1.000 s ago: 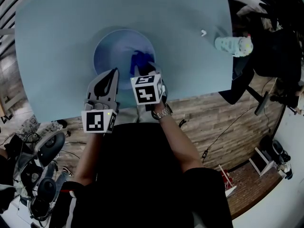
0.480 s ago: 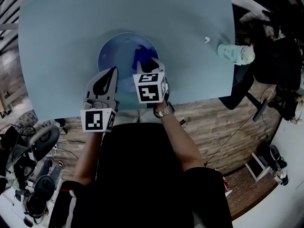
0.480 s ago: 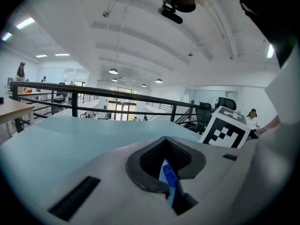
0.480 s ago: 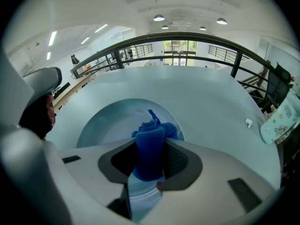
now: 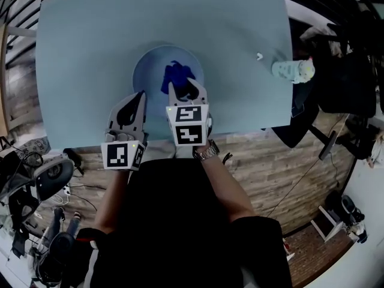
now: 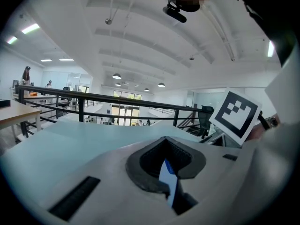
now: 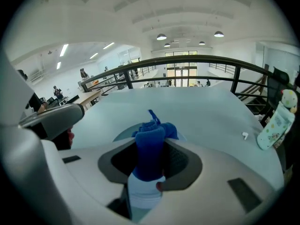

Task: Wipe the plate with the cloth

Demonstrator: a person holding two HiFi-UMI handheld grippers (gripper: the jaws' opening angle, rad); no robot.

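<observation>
No text, label, brand or number can be read in any view.

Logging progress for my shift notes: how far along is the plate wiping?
Done: the right gripper is shut on the blue cloth, and the left gripper seems to pinch the plate at its rim. In hand: the blue cloth sits over the plate. Left: finishing the wipe; cleanliness can't be judged.

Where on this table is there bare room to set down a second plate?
Free: the table left of the plate, and the far strip beyond it. Crowded: the near edge, where left gripper and right gripper with cloth meet; bottle at the right edge.
</observation>
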